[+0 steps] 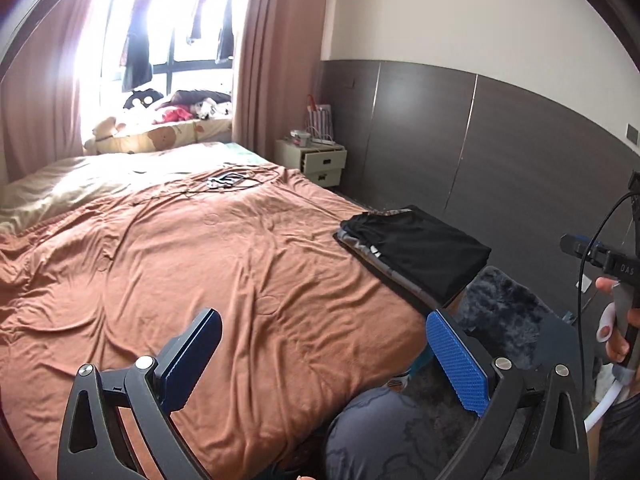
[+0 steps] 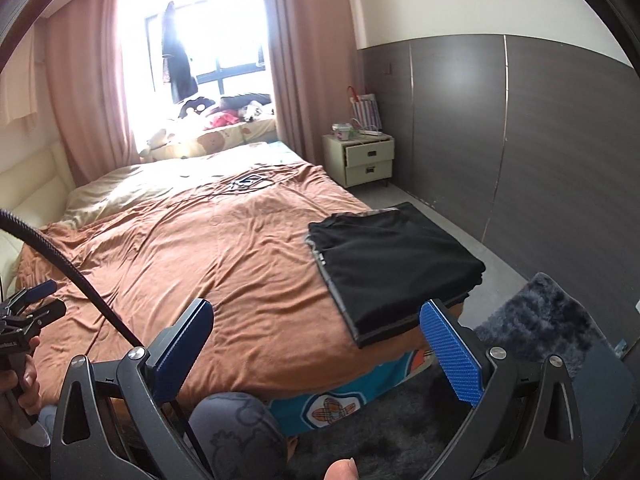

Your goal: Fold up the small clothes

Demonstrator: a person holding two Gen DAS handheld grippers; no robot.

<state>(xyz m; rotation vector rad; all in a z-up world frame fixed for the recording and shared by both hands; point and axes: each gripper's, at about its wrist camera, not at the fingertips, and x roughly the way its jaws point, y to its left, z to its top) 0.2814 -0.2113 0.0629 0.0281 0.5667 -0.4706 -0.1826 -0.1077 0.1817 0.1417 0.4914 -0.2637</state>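
A stack of folded clothes, black on top (image 1: 420, 252) (image 2: 392, 268), lies at the near right corner of the bed with its orange-brown cover (image 1: 200, 260) (image 2: 200, 248). My left gripper (image 1: 324, 348) is open and empty, held above the bed's near edge, left of the stack. My right gripper (image 2: 316, 344) is open and empty, just in front of the stack's near edge. The right gripper's body also shows at the right edge of the left wrist view (image 1: 612, 268), and the left one at the left edge of the right wrist view (image 2: 24, 320).
A cream nightstand (image 1: 320, 160) (image 2: 366, 156) stands beyond the bed by the dark panelled wall. A dark shaggy rug (image 1: 504, 312) (image 2: 540, 320) lies on the floor to the right. Cables lie on the far bed (image 1: 224, 182). My knee (image 2: 236, 432) is below.
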